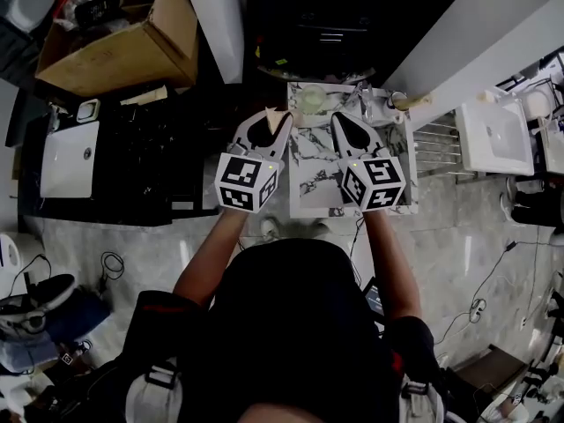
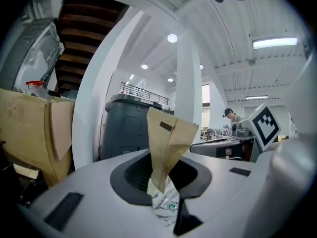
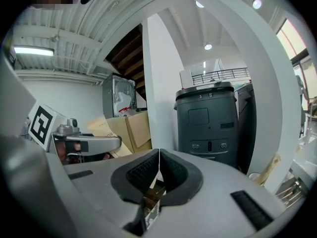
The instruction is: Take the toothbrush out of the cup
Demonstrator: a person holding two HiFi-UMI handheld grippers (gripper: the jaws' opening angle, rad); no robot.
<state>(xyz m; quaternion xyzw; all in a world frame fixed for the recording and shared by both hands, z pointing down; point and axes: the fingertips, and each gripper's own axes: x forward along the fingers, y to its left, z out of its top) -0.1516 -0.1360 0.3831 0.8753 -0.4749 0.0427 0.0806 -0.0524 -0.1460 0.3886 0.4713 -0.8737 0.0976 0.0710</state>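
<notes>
Holding both tools low over a small marble counter point(image 1: 313, 183), the person has not yet begun the reach for the toothbrush. Nearest the body, the left hand-held gripper point(image 1: 278, 120) is clamped on a brown paper packet point(image 2: 168, 143), which stands up from between its pads with a saw-toothed top edge. The right hand-held gripper point(image 1: 339, 115) beside it has its jaws pressed together with nothing between them. Just past the two tips, a pale round dish point(image 1: 310, 100) sits at the far edge of the counter. Further along that edge, at the far right corner, stands a small white cup point(image 1: 396, 100) with a tan stick leaning out of it to the right. That stick looks like the toothbrush point(image 1: 419, 101) handle, though the bristle end cannot be made out. The right gripper view shows the same cup point(image 3: 253, 176) and handle point(image 3: 271, 170) low at its right margin, clear of the jaws. I judge the task to be at its approach stage. The free right tool is the likely one to use, and it would need to open its jaws, swing to that corner, close on the handle above the rim and draw it up along its lean without tipping the cup. Beyond the counter stands a dark grey bin point(image 3: 210, 123).
</notes>
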